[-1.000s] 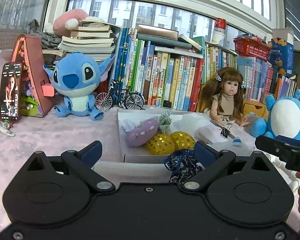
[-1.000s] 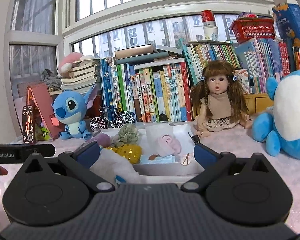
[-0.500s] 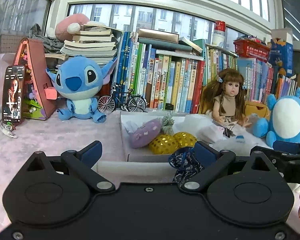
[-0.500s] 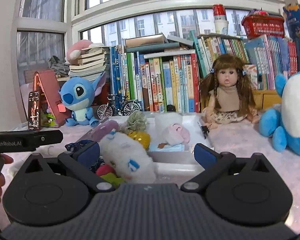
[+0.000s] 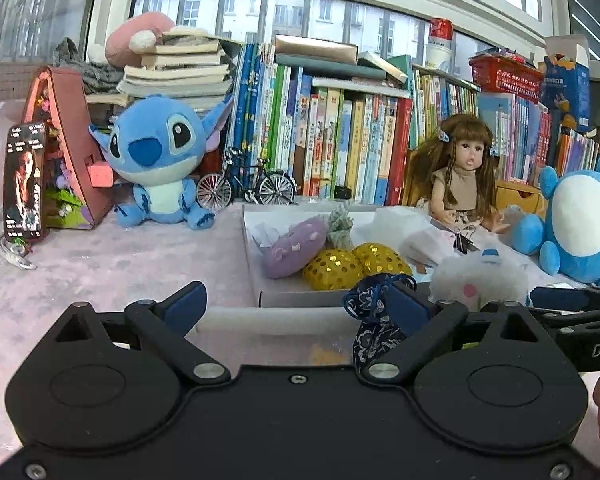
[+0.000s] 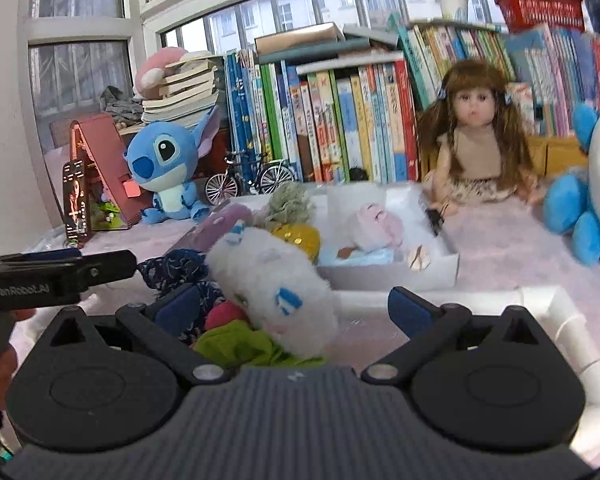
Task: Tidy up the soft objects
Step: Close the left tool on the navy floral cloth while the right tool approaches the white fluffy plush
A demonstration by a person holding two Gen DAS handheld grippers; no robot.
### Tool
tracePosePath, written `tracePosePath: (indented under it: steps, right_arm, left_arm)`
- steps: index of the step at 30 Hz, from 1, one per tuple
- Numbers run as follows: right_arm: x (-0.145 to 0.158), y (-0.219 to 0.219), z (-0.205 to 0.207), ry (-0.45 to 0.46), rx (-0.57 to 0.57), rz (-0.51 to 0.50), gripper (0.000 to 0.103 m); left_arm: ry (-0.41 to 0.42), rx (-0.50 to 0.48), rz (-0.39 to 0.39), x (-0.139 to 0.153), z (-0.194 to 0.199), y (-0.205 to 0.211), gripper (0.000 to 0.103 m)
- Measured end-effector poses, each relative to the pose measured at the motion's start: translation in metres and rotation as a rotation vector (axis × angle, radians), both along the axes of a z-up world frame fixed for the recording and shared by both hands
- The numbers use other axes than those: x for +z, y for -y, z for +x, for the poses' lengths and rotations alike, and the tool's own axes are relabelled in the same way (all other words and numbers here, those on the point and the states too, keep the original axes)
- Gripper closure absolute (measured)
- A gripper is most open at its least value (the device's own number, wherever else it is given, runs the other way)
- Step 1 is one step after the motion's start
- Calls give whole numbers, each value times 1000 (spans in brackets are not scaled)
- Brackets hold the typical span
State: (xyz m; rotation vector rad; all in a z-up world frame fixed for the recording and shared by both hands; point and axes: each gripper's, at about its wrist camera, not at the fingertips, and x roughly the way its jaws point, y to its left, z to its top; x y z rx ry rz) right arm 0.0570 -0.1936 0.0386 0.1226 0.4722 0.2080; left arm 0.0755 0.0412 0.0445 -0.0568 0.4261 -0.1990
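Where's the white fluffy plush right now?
Right wrist view: the white plush lies left of centre between the open right gripper fingers, outside the white box, on a green cloth beside the navy pouch.

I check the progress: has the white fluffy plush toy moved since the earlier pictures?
Yes. The white fluffy plush toy moved toward the camera and left, away from the white tray.

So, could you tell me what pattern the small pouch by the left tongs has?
The pouch is navy with a white floral print, clearest in the left wrist view.

low wrist views, side by side, sharing white tray [image 5: 256, 280] [image 6: 440, 268]
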Motion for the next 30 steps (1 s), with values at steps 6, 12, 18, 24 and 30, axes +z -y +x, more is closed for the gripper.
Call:
tracePosePath:
  steps: [6,12,18,24,30]
  right_arm:
    - [-8,-3,7,-44,-9,-25,0]
    - [-16,-3,11,-82,-2,2,0]
    - [-19,-4,13,-87,-8,12,0]
    - [-21,-3,17,-110,-2,40,0]
    - [-25,-7,17,-126,16,33,0]
  left_arm:
    - [-45,-5,-42,-5,7,-3,13]
    - [-52,-23,-34,-8,9,-1,20]
    - [-74,-49,-55,-11,12,2,31]
    - [-86,-75,-65,-12,13,5,46]
    - [-93,-86,-73,-10,13,7,53]
